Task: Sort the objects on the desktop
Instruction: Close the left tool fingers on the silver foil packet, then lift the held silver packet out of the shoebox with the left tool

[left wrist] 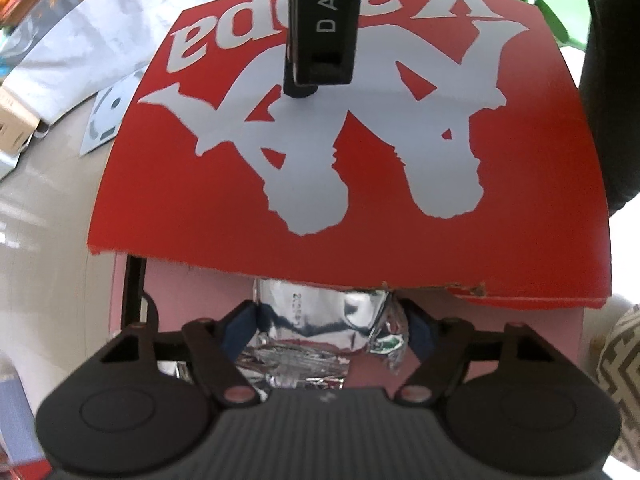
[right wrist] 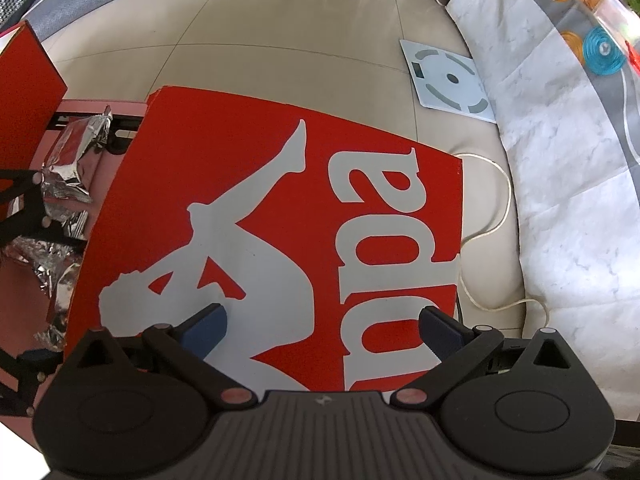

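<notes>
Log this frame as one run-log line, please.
left gripper: shut on foil packet inside box | right gripper: open above red lid | lid partly covering box | sorting unfinished

We see each hand-held gripper [left wrist: 332,328] [right wrist: 322,326] built of matte black plastic: ribbed centre, round side discs, copper-coloured pivot pins, and dark blue finger pads [right wrist: 206,326].

Crinkled, mirror-shiny foil packet [left wrist: 320,320] lies beneath a matt red cardboard lid [left wrist: 360,220] above glossy floor tiles [right wrist: 280,20].
</notes>
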